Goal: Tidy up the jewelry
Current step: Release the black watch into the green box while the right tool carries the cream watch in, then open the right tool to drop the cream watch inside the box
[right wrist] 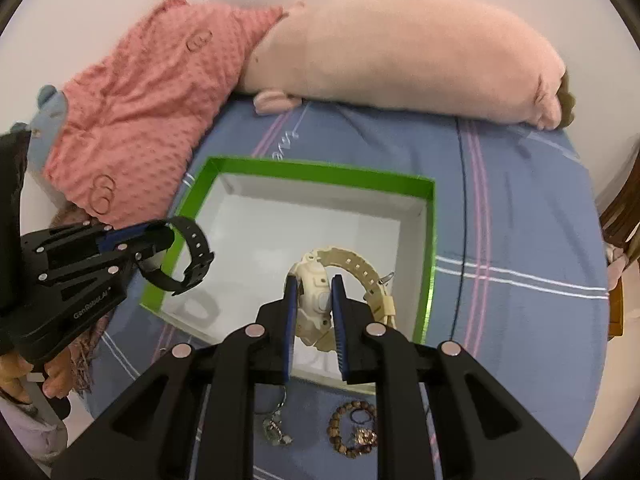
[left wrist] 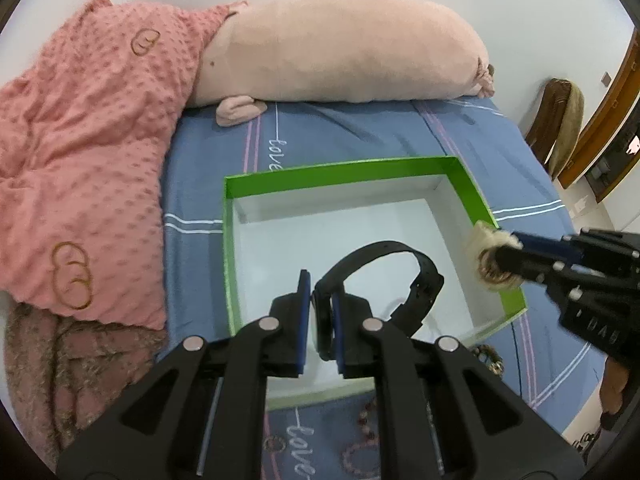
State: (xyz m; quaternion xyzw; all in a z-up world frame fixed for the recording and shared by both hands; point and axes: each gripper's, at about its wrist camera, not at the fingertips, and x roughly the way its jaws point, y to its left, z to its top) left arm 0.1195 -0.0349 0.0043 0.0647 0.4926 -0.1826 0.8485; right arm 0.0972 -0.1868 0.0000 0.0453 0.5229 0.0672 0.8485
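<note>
Left wrist view: the left claw [left wrist: 320, 312] is clamped on the case of a black watch [left wrist: 384, 280], strap looping up and ahead of the pads. The green box [left wrist: 344, 170] sits directly under and ahead of this claw, white floor bare beneath the watch. Watch is held above the box, not resting in it.

Right wrist view: the right claw [right wrist: 316, 312] is clamped on a cream watch [right wrist: 320, 300], case between the pads, strap curling ahead and to the right. The box lies under and ahead of this claw too; the watch hangs over the near-right part of the floor. Seen from here, the left claw is off to the left, over the box's left wall.

Key relation: both watches are already above the box opening, so each drop looks to be straight down from its claw. Each strap loop stands roughly along its claw's pointing line. Right claw seems further inside the rim; left is closer to the wall, so it may need a small shift inward.

Behind the claws, on the bed sheet [right wrist: 520, 240], a bead bracelet [right wrist: 352, 428] and a keychain [right wrist: 276, 428] lie just outside the near wall, still unsorted.

Surface is a bed with blue sheet, pink blanket [left wrist: 88, 140] and pink plush toy [left wrist: 340, 52] far ahead, white wall behind.
</note>
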